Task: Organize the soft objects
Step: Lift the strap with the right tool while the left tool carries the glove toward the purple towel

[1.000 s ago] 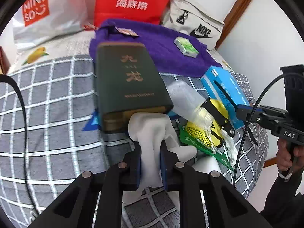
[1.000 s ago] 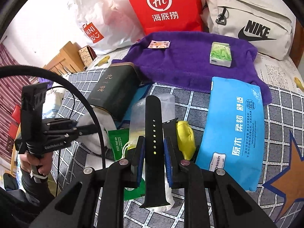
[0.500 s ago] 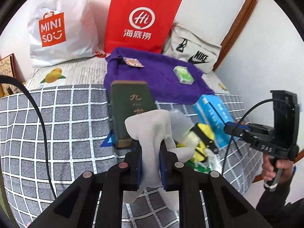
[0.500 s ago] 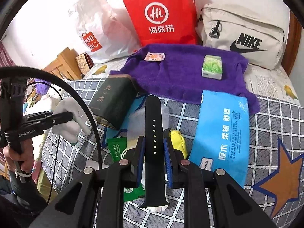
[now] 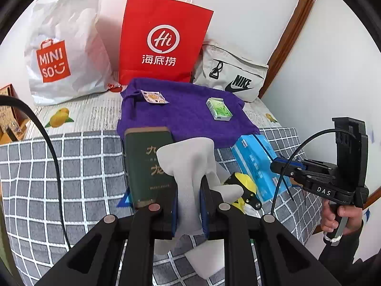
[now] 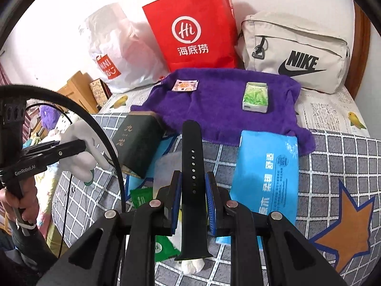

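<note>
Left hand-held gripper (image 5: 189,205): pressed together on a soft white glove (image 5: 188,164), which hangs clear above the bed, its fingers drooping past the jaws.
Right hand-held gripper (image 6: 193,201): pinching a black perforated rubber watch strap (image 6: 192,164), held upright between the blue pads, both ends sticking out.
Bed: grey quilt with a white grid (image 5: 71,166) in front, printed sheet behind it.
Purple fleece towel (image 6: 221,100): spread flat at the back of the bed, carrying a small green-and-white tissue pack (image 6: 256,96) and a flat printed sachet (image 6: 185,85).
Dark green rectangular box with gold characters (image 6: 137,143): on the quilt, its far end touching the towel's front edge.
Light blue soft wipes pack (image 6: 268,174): on the quilt just right of the strap, near the towel's front edge.
Backdrop: white Miniso plastic bag (image 5: 59,54), red paper bag (image 5: 162,43) and beige Nike pouch (image 6: 297,52) against the wall.
</note>
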`<state>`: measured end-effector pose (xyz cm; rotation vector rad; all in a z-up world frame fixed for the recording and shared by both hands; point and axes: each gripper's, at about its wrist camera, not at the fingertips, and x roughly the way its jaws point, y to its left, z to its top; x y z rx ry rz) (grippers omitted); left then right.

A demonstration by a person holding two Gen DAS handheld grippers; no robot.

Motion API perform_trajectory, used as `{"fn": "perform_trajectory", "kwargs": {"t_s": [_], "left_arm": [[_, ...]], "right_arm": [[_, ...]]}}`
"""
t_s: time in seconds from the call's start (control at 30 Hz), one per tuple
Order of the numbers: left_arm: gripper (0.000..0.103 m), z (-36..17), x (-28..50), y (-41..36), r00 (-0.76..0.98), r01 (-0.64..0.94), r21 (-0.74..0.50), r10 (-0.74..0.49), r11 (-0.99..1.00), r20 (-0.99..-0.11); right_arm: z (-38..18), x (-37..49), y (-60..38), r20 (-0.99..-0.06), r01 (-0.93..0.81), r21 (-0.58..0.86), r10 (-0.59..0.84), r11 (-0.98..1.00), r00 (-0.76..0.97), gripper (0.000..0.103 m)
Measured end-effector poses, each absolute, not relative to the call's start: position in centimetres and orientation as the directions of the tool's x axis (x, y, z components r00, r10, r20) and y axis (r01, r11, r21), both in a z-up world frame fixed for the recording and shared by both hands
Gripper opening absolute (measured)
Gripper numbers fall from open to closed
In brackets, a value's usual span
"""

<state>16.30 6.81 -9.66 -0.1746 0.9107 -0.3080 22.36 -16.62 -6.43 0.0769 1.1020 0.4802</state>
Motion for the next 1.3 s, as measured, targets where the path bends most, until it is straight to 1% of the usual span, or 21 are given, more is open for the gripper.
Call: {"fn": "perform_trajectory", "kwargs": {"t_s": [0.53, 0.83, 1.3], "left_arm": [[0.015, -7.6, 19.3, 7.0, 0.613, 0.179, -0.207, -0.274, 0.962, -0.741], [0.015, -7.5, 21.9, 7.4, 0.615, 0.179, -0.206, -0.274, 0.962, -0.74], [0.015, -9.1, 27.9, 7.9, 0.587, 0.159, -0.237, -0.285, 0.958, -0.758]], "right_arm": [[-5.7, 26.4, -16.5, -0.836, -0.318, 0.258, 0.376, 0.912, 0.399, 0.02], [-5.6, 29.3, -16.9, -0.838, -0.299, 0.249, 0.359, 0.921, 0.41, 0.02], [-7.9, 35.6, -19.6, -0.854, -0.215, 0.255, 0.324, 0.943, 0.407, 0.02]]}}
